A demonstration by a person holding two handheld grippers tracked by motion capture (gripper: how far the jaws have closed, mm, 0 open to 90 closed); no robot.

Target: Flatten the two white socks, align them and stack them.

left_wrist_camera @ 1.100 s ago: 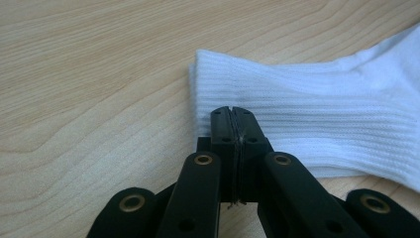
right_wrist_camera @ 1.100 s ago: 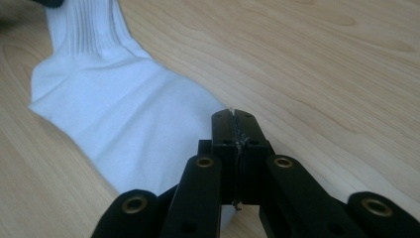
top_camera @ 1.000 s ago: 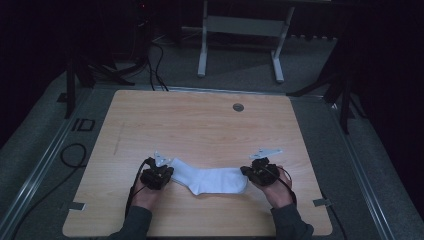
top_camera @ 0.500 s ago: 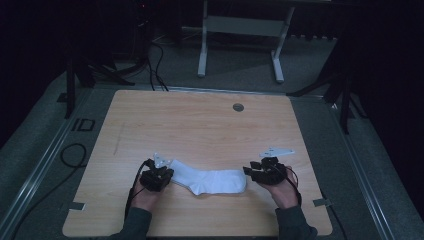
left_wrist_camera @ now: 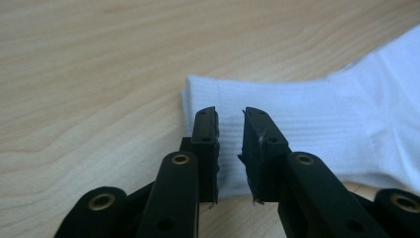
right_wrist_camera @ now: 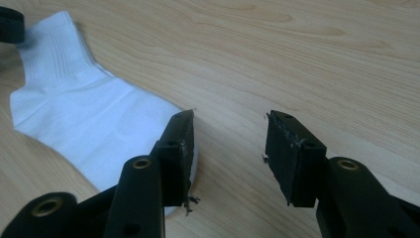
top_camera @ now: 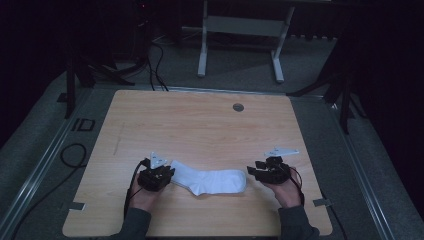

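1. I see a white sock (top_camera: 210, 181) lying flat on the wooden table (top_camera: 200, 125), near the front edge, stretched sideways between my two grippers.
2. My left gripper (top_camera: 167, 175) sits at the sock's ribbed cuff end. In the left gripper view its jaws have just been opening; there is a narrow gap between them, the cuff (left_wrist_camera: 277, 114) lies under and between them, and the pads do not press on it.
3. My right gripper (top_camera: 251, 170) is just beside the toe end. Its jaws have just been opening too and now stand well apart.
4. In the right gripper view the sock's toe (right_wrist_camera: 195, 148) lies by the left-hand jaw, and bare wood shows between the jaws. Nothing is held.
5. A small round grey disc (top_camera: 238, 107) sits in the tabletop near the far edge, well apart from the sock.
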